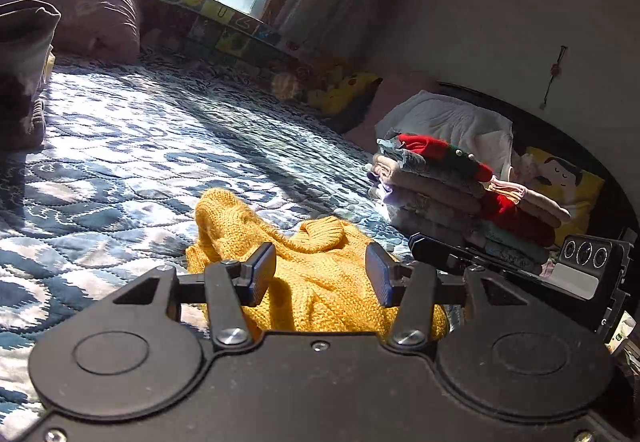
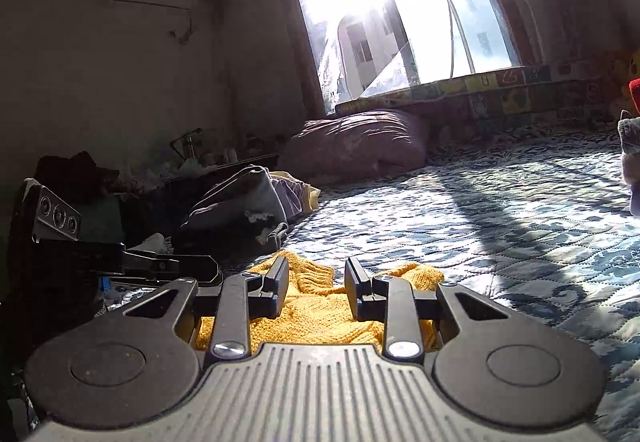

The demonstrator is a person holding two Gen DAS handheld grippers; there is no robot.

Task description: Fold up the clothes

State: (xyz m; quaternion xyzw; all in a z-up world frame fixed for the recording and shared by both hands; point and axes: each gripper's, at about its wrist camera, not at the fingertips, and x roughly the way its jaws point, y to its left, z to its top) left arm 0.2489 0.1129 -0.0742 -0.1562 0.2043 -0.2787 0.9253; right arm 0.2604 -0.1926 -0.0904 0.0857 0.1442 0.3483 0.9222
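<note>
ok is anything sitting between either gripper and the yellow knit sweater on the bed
Nothing visible does. The left gripper and right gripper both hang open directly over the crumpled yellow knit sweater, with only air between fingers and fabric. The stack of folded clothes sits off to the side.

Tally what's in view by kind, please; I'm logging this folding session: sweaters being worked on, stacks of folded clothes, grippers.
Yellow knit sweater: 1
Stack of folded clothes: 1
Grippers: 2, left gripper and right gripper, both open over the sweater
Total: 4
</note>
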